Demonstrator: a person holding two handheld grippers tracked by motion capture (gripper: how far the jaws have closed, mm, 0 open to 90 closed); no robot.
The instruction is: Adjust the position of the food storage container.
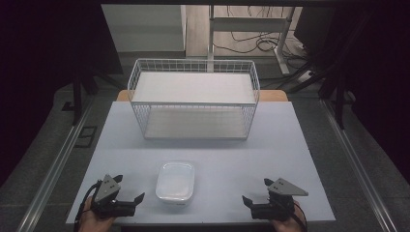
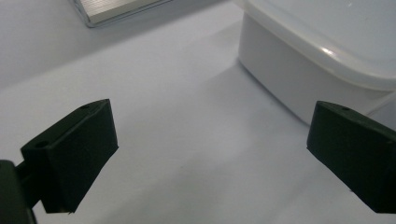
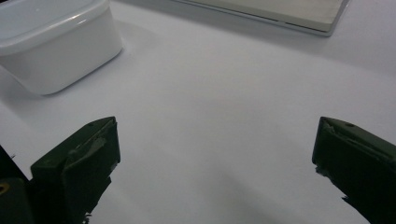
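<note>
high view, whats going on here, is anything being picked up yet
Nothing is held yet. A person holds a gripper in each hand at the near edge of the table. The left tongs and the right tongs are both open with nothing between their jaws. A white lidded container sits between them, untouched. Farther back stands a white wire basket rack, with nothing visible on its two shelves.

No readable text anywhere — no labels, brands, numbers or signs.

Glossy white plastic container (image 1: pixel 175 182) (lidded), white wire rack (image 1: pixel 193 99), smooth matt tabletop (image 1: pixel 270 145)
</note>
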